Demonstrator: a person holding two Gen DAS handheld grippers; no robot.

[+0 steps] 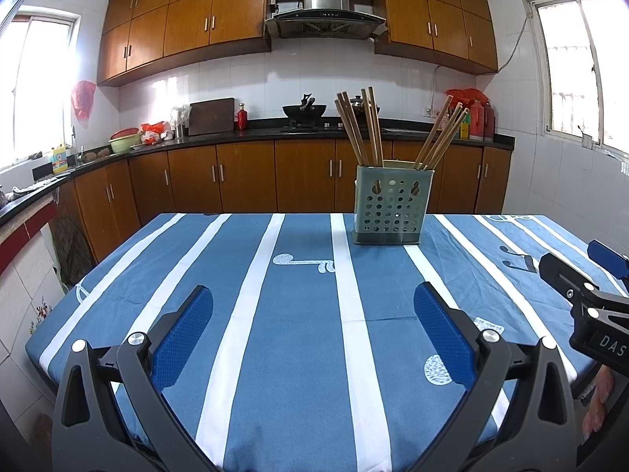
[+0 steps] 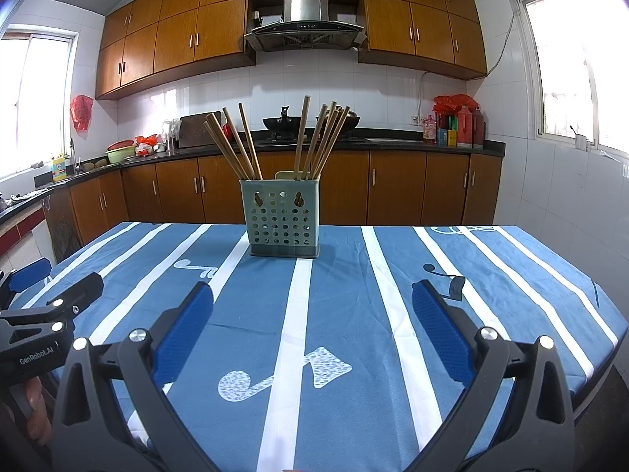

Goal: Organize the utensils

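A pale green perforated utensil holder point(image 1: 389, 209) point(image 2: 282, 220) stands upright at the far side of the table. Several wooden chopsticks point(image 1: 363, 131) point(image 2: 243, 145) stand in it in two bunches, one leaning left and one leaning right point(image 1: 440, 139) point(image 2: 324, 137). My left gripper point(image 1: 312, 299) is open and empty, low over the near half of the table, well short of the holder. My right gripper point(image 2: 312, 295) is open and empty too, at a similar distance. Each gripper shows at the edge of the other's view: the right one point(image 1: 570, 271), the left one point(image 2: 55, 287).
The table carries a blue cloth with white stripes and music notes point(image 1: 306, 338) point(image 2: 354, 306). Behind it runs a kitchen counter point(image 1: 275, 137) with a wok point(image 1: 304, 110), a cutting board point(image 1: 211, 116) and bottles point(image 1: 477, 118). Table edges fall off left and right.
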